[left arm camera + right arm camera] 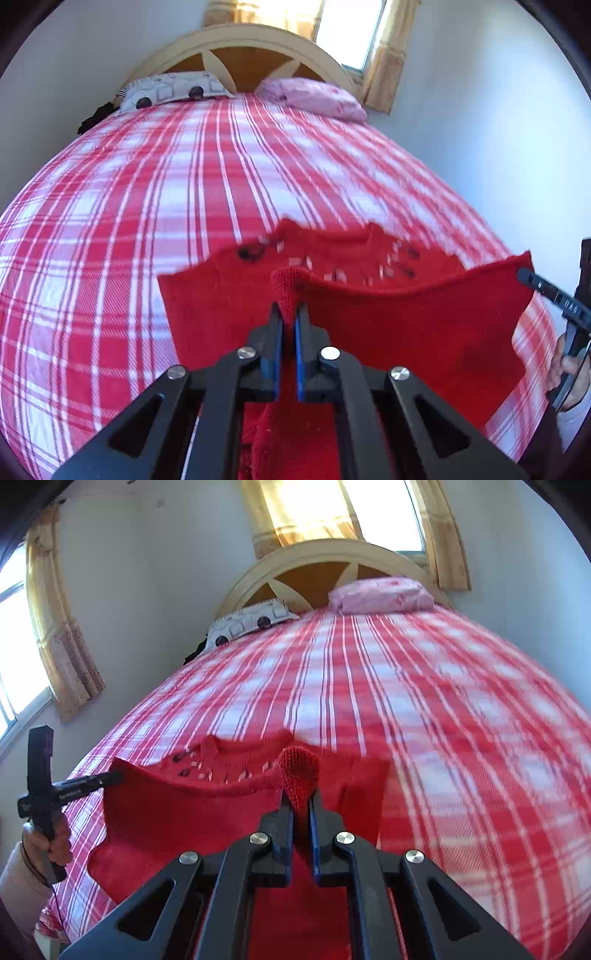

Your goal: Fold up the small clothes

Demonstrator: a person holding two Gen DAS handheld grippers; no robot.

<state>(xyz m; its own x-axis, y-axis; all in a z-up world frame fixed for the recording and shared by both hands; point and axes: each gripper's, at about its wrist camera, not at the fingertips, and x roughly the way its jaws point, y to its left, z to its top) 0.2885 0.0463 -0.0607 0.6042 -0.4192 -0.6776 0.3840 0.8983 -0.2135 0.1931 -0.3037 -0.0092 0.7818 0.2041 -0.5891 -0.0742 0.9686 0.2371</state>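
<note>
A small red knit sweater [406,325] with a pale pattern near its collar lies at the near end of the bed; its near edge is lifted between both grippers. My left gripper [290,312] is shut on a pinched fold of that edge. My right gripper [303,801] is shut on the opposite corner of the same edge of the sweater [177,812]. The right gripper's tip shows at the right edge of the left wrist view [524,275], and the left gripper shows at the left of the right wrist view [110,777].
The bed has a red and white plaid cover [184,192]. A patterned grey pillow [173,88] and a pink pillow [314,98] lie by the arched headboard [243,40]. Walls stand close on both sides; curtained windows [62,635] behind and left.
</note>
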